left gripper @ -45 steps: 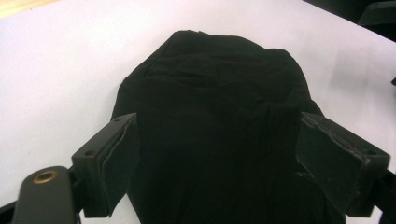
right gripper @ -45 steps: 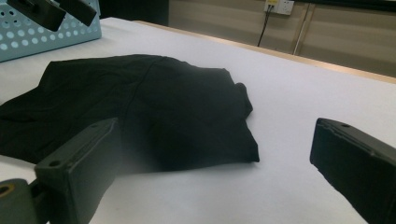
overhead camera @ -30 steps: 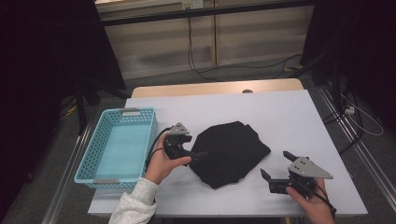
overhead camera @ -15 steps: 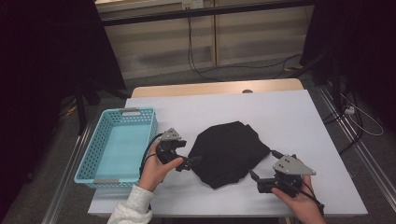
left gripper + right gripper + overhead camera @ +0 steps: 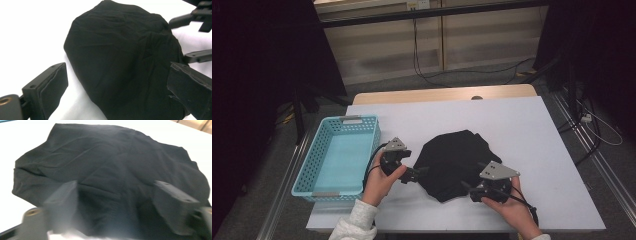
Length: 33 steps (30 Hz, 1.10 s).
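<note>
A crumpled black cloth (image 5: 457, 160) lies in the middle of the white table (image 5: 522, 125). My left gripper (image 5: 419, 174) sits at its left edge, open. In the left gripper view (image 5: 118, 67) the wide jaws straddle the cloth (image 5: 120, 50), the right pad (image 5: 190, 87) over the fabric and the left pad (image 5: 50, 85) over bare table. My right gripper (image 5: 472, 174) is at the cloth's near right edge. Its jaws have just been closing, and in the right gripper view (image 5: 116, 186) they stand apart with the cloth's (image 5: 112, 157) edge between them, not pinched.
A light blue plastic basket (image 5: 319, 177) stands empty at the table's left side, just left of my left hand. Bare white table lies beyond and right of the cloth. The table's near edge is close under both hands.
My right gripper has slid left across the table onto the cloth's near right edge, and its jaws have narrowed. The left gripper has barely shifted at the cloth's left edge.
</note>
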### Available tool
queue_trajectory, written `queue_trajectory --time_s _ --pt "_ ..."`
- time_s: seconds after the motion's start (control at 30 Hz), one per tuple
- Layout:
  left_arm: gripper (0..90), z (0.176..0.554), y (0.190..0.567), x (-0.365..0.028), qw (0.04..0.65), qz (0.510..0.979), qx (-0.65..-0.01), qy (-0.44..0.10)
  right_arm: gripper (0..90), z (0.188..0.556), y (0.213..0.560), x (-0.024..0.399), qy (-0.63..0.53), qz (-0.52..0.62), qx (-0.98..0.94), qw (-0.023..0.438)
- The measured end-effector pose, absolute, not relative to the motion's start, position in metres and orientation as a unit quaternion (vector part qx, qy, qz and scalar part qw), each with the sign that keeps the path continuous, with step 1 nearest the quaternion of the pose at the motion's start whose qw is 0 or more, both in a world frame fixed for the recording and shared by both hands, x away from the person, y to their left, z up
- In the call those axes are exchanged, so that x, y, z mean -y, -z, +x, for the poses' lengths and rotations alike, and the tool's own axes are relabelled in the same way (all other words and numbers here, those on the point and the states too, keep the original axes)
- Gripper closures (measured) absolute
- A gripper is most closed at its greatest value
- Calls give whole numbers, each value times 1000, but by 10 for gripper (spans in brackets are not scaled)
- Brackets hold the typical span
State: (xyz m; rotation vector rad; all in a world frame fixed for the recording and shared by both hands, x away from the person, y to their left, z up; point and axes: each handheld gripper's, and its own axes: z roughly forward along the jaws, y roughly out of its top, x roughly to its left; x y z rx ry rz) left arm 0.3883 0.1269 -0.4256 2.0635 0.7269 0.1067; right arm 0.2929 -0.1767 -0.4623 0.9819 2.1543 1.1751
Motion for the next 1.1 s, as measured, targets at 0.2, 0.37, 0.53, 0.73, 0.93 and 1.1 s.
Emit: queue_trajectory --time_s 0.2,0.37,0.53,0.73,0.93,1.1 --pt "40 390 431 -126 454 839 -297 -42 483 302 465 166 -414 352 -811 216" --pt "40 389 429 -125 453 839 -298 -44 794 307 464 166 -409 355 -813 215" --pt "40 387 429 -123 447 844 -293 -49 848 308 452 183 -441 377 -787 210" --pt "44 387 430 -124 449 843 -293 -53 865 308 434 219 -463 418 -746 234" --pt "44 388 430 -124 446 845 -288 -56 867 304 435 255 -453 455 -725 249" --pt "48 389 430 -124 447 844 -289 -59 866 303 440 273 -436 472 -721 259"
